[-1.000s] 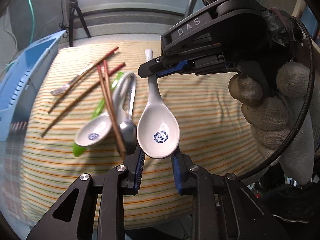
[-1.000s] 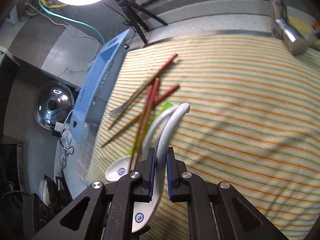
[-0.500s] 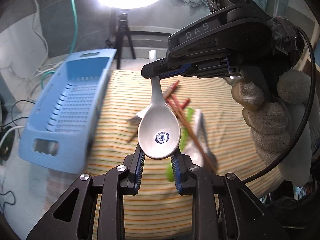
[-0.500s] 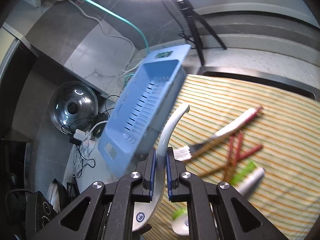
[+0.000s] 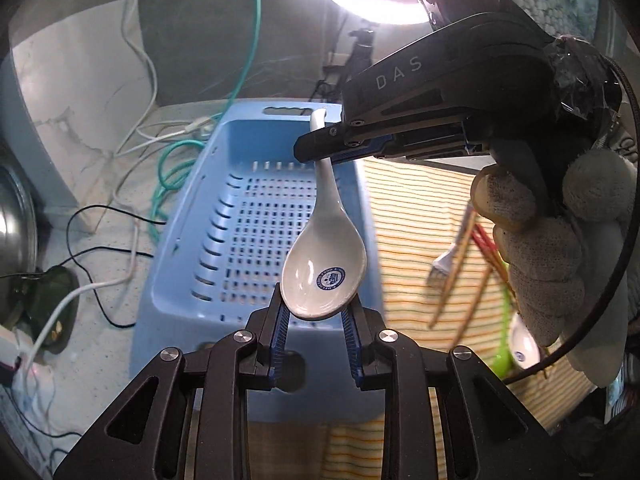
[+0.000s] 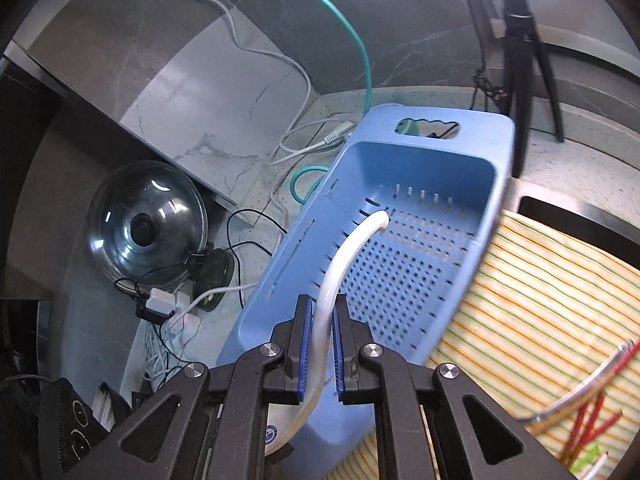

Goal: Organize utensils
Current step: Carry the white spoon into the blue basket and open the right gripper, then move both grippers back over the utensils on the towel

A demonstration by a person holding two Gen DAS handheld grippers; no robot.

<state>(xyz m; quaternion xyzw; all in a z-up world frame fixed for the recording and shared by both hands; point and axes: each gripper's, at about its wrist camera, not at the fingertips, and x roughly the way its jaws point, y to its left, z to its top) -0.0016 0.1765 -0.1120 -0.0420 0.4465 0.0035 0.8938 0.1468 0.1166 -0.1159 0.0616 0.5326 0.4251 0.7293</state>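
A white ceramic soup spoon (image 5: 326, 256) with a blue emblem hangs in the air over the blue perforated basket (image 5: 224, 240). My left gripper (image 5: 316, 312) is shut on the spoon's bowl. My right gripper (image 6: 320, 320) is shut on the spoon's handle (image 6: 344, 256); it shows in the left wrist view (image 5: 320, 148) coming in from the right. The basket (image 6: 400, 264) lies left of the striped cloth (image 6: 540, 300) and holds nothing that I can see.
On the cloth to the right lie a fork (image 5: 442, 268), red chopsticks (image 6: 588, 428), a second white spoon (image 5: 524, 344) and a green utensil (image 5: 500, 356). A glass pot lid (image 6: 148, 224), cables, a plug strip (image 6: 168, 312) and a tripod (image 6: 520, 40) stand around the basket.
Both grippers have carried the spoon left, from above the utensil pile on the cloth to above the blue basket. Both grips on the spoon stay the same.
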